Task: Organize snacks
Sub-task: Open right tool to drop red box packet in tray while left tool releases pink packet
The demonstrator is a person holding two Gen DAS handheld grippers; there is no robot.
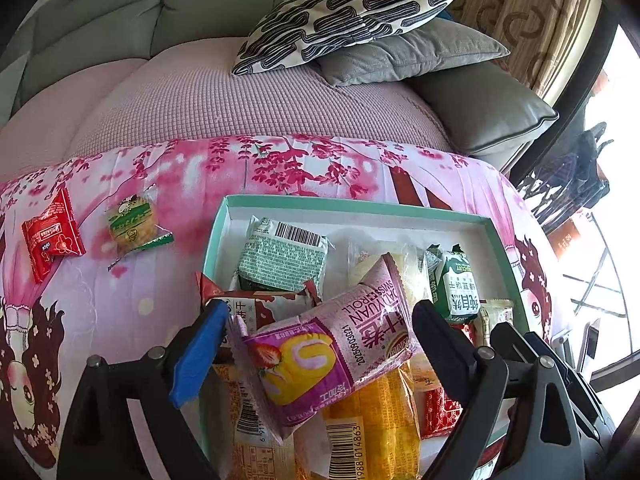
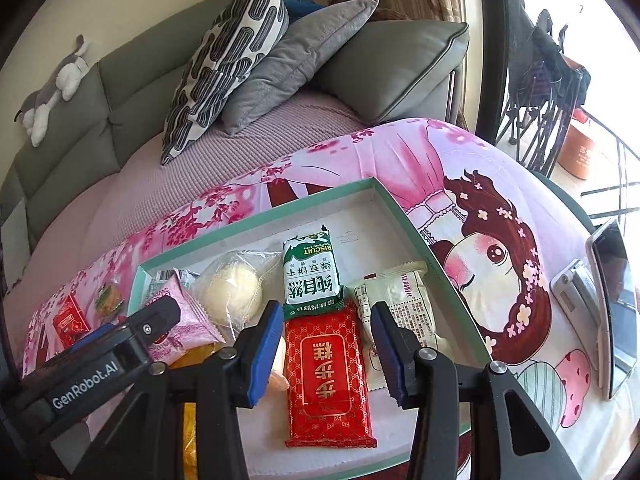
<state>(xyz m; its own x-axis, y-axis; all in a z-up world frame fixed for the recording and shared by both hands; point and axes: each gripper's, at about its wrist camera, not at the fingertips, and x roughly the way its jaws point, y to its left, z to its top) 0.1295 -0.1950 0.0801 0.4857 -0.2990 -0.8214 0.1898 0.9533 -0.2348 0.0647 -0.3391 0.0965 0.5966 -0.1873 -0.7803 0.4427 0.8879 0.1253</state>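
A white tray with a teal rim (image 1: pixel 360 208) (image 2: pixel 260 220) sits on the pink cartoon cloth, holding several wrapped snacks. My left gripper (image 1: pixel 320 308) is open over the tray's left side. A pink Swiss roll packet (image 1: pixel 328 352) lies slanted between its fingers, on top of an orange packet (image 1: pixel 376 420) and a brown one. My right gripper (image 2: pixel 326 308) is open and straddles a red packet (image 2: pixel 328 372) that lies flat in the tray, with a small gap at each pad. Beyond it are a green biscuit pack (image 2: pixel 312 276), a round bun in clear wrap (image 2: pixel 234 288) and a white packet (image 2: pixel 404 300).
Two snacks lie loose on the cloth left of the tray: a small red packet (image 1: pixel 52 236) and a green-yellow cookie (image 1: pixel 134 224). A phone on a stand (image 2: pixel 612 312) is at the right. Behind are a sofa, a patterned cushion (image 1: pixel 352 16) and a grey one.
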